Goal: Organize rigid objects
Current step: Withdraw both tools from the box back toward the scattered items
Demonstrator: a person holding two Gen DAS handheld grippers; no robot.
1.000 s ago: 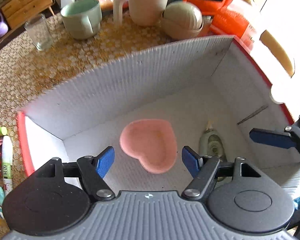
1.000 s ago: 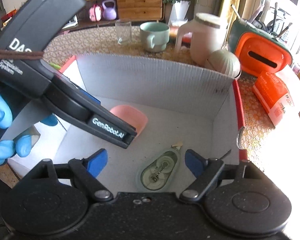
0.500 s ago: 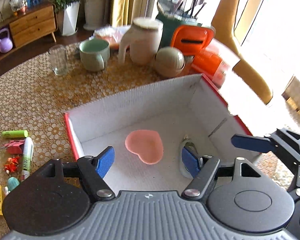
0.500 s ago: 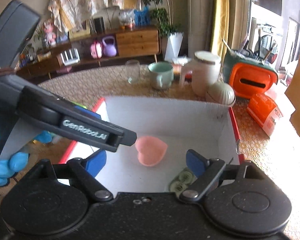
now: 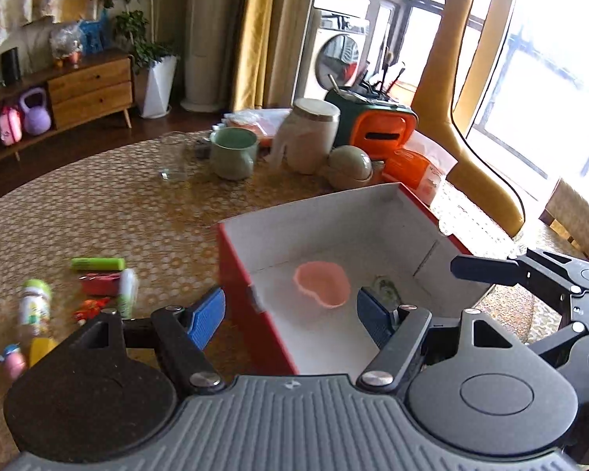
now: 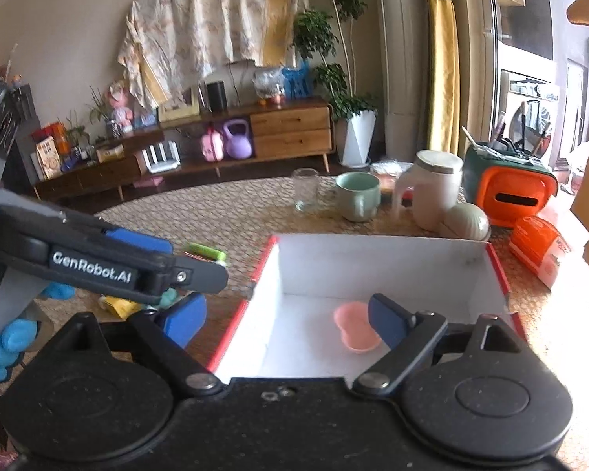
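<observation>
A red box with a white inside stands on the round table. In it lie a pink heart-shaped dish and a green correction-tape dispenser. My left gripper is open and empty, raised above the box's near left corner. My right gripper is open and empty, above the box's near edge. Several small items lie left of the box: a green marker, a white tube, a red item and a small bottle.
Behind the box stand a glass, a green mug, a white jug, a round green pot, an orange-and-green container and an orange packet. A yellow chair is at the right.
Both grippers have lifted up and back out of the box, open and empty. The left one has swung left toward the small items. The dish and tape dispenser stay in the box.
</observation>
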